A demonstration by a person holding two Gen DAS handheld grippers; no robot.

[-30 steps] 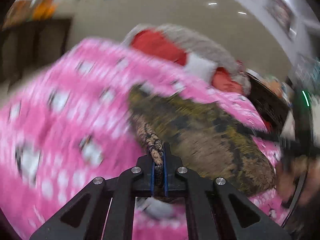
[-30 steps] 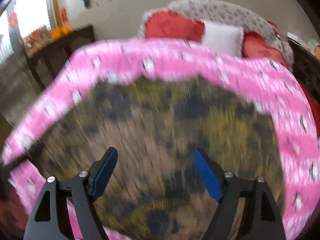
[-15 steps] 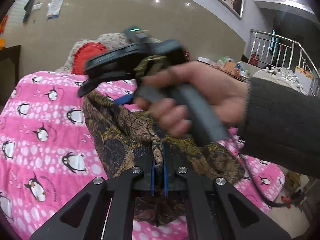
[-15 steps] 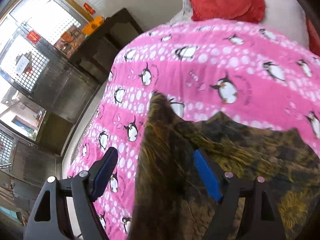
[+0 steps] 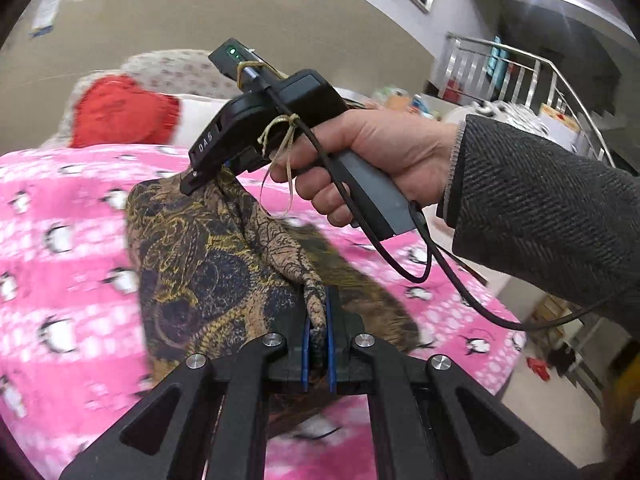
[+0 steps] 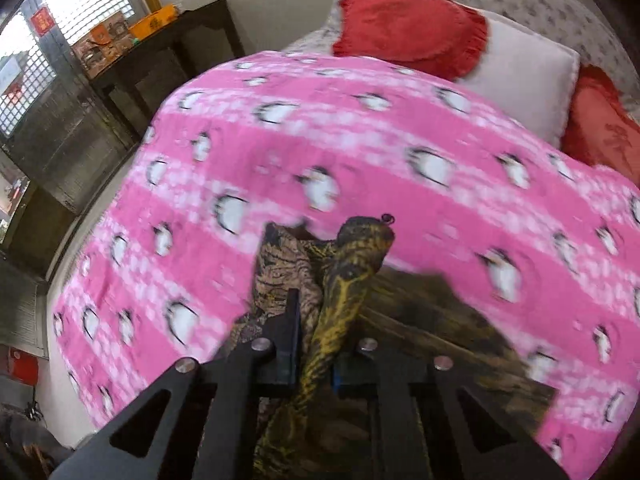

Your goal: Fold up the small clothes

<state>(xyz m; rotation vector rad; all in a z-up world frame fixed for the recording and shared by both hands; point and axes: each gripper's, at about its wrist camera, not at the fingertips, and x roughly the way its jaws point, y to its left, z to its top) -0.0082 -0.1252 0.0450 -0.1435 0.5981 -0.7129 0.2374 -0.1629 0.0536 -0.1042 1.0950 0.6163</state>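
Note:
A small brown and gold patterned garment [image 5: 200,264] hangs lifted over a pink penguin-print blanket [image 5: 60,248] on a bed. My left gripper [image 5: 318,320] is shut on one bunched edge of it. My right gripper [image 6: 316,344] is shut on another bunched edge of the garment [image 6: 344,280]; it also shows in the left wrist view [image 5: 200,178], held by a hand at the cloth's top corner. The cloth stretches between the two grippers. The rest of it lies on the blanket [image 6: 360,152].
Red heart cushions [image 6: 404,20] and a white pillow [image 6: 528,80] lie at the head of the bed. A dark wooden cabinet [image 6: 168,60] stands to the bed's left. A cable [image 5: 400,264] hangs from the right gripper's handle. A stair railing [image 5: 520,76] stands far right.
My right gripper has closed on the garment's edge; it was open half a second ago. Both grippers now hold the cloth raised above the blanket. The left grip is unchanged.

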